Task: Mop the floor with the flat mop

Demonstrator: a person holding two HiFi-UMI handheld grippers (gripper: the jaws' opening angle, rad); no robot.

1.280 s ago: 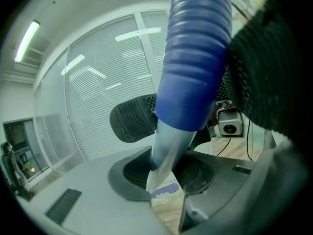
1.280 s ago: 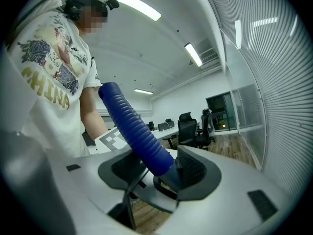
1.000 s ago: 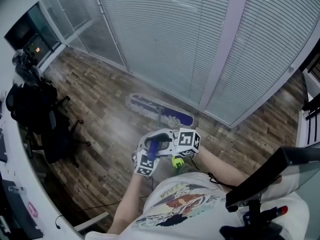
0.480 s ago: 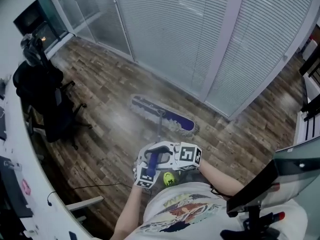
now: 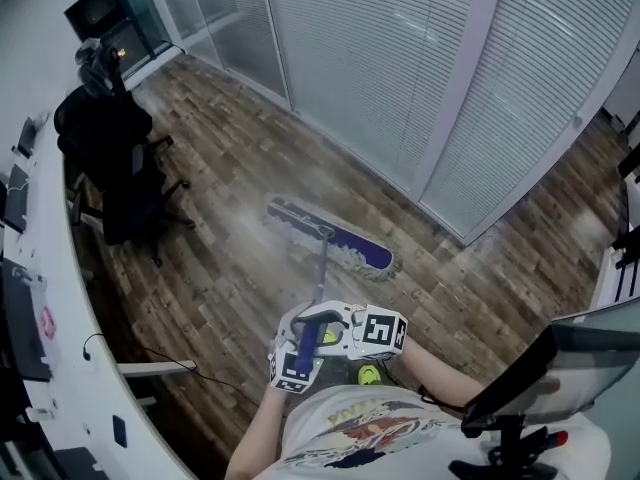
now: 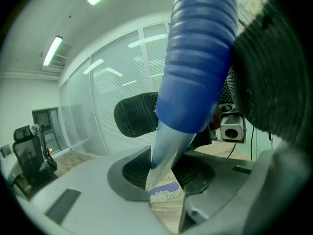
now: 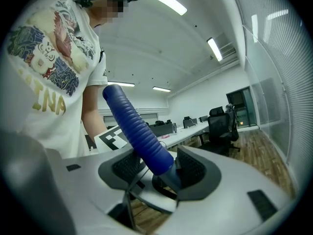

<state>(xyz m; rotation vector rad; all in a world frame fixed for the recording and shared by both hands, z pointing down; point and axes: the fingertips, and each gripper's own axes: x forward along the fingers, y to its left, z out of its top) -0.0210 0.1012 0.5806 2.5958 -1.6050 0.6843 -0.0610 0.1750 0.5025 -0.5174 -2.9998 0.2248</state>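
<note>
The flat mop head (image 5: 328, 237), blue with a pale fringe, lies flat on the wooden floor near the slatted glass wall. Its thin handle (image 5: 321, 273) rises toward me and ends in a ribbed blue grip (image 7: 138, 129). My left gripper (image 5: 296, 353) is shut on the handle: in the left gripper view the shaft (image 6: 166, 151) runs between both black pads (image 6: 139, 168), with the mop head (image 6: 165, 195) seen below. My right gripper (image 5: 340, 334) is shut on the blue grip, whose lower end sits between its pads (image 7: 191, 169). Both grippers hang close together in front of my chest.
A black office chair (image 5: 118, 163) stands at the left beside a curved white desk (image 5: 60, 298). A cable (image 5: 160, 356) trails on the floor by the desk. A monitor (image 5: 555, 363) juts in at the lower right. A green-yellow shoe (image 5: 369, 375) shows under my grippers.
The chair and wall have slid rightward in the head view as I moved across the room. Mop head and both grippers have come along, the grip on the handle unchanged.
</note>
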